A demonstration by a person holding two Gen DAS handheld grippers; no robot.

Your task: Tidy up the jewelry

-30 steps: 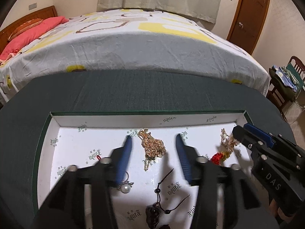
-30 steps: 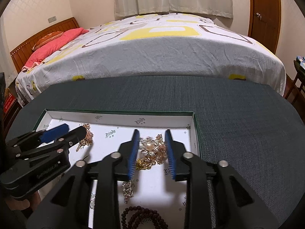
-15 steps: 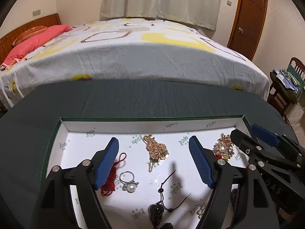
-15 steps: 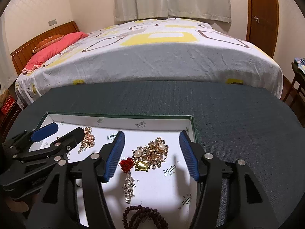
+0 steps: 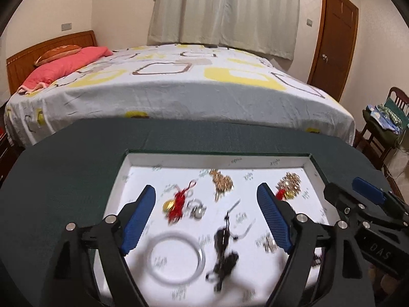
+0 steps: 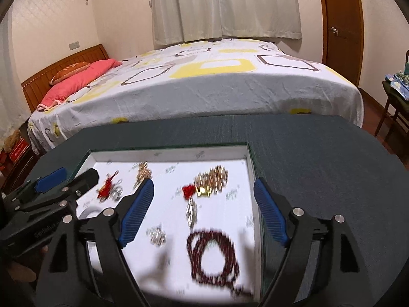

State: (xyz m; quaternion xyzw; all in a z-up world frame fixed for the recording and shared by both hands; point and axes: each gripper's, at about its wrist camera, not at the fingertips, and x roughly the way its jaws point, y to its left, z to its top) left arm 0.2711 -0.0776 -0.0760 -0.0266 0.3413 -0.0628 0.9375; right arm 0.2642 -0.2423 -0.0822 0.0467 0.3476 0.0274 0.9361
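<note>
- We are opening the left gripper (image 5: 205, 216) above the white box (image 5: 179, 159), nothing gripped.
- We are opening the right gripper (image 6: 203, 211) too, empty.
- Gold jewelry (image 5: 222, 183) is lying inside the box near its far wall; the beaded bracelet (image 6: 213, 259) is sitting nearer us.

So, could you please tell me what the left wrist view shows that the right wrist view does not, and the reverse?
Only the left wrist view shows the whole clear bangle and the black cord pendant; the right view catches just a sliver of the bangle behind the left claw.

Only the right wrist view shows the dark red bead bracelet, near the white tray's right wall.

Both show the tray, the red tassel charm, the gold cluster brooch and both claws, left claw and right claw, jaws opening with nothing held.
</note>
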